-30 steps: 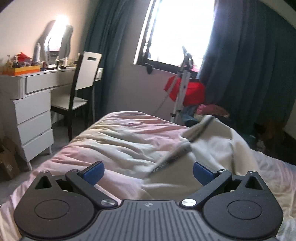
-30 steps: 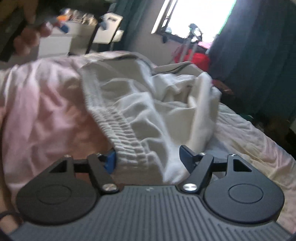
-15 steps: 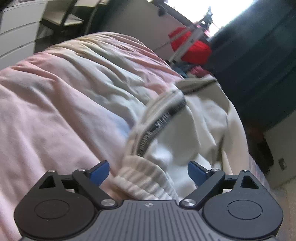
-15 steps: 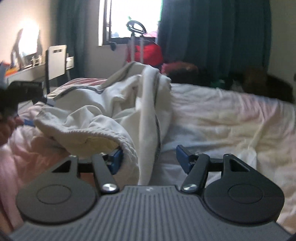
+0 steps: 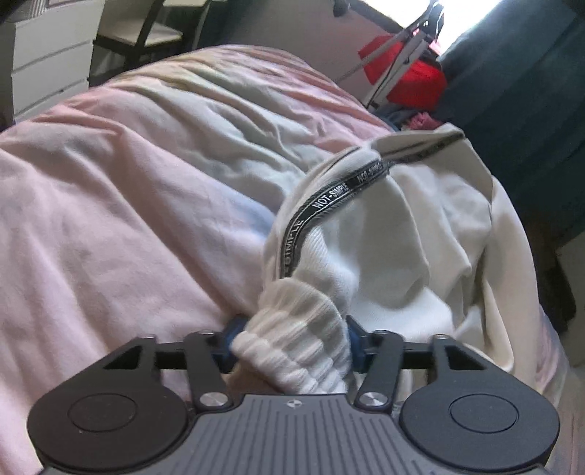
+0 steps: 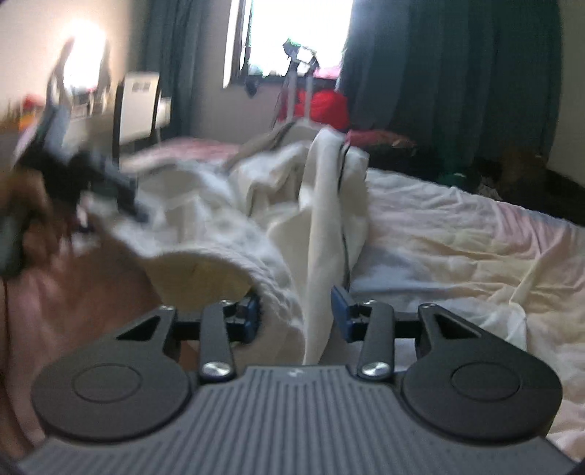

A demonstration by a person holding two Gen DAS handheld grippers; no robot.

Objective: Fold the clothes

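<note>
- A wide bed with a rumpled pink and cream cover (image 5: 120,204) fills my view.
- On it, centre to right, a cream fleece garment with ribbed cuffs and black lettered trim (image 5: 431,234) lies bunched: soft, light, floppy, I judge; best held at the cuffs.
- My left gripper (image 5: 290,341) is clamped on a ribbed cuff (image 5: 292,336).
- My right gripper (image 6: 296,316) is part closed, ribbed fabric between its fingers; firmness of grip unclear.

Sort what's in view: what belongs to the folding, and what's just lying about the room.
Folding:
white garment
its ribbed cuff, clamped in the left gripper
right gripper, shut on more of it
pink bed cover

Lying about:
chair
drawers
tripod
red bag
</note>
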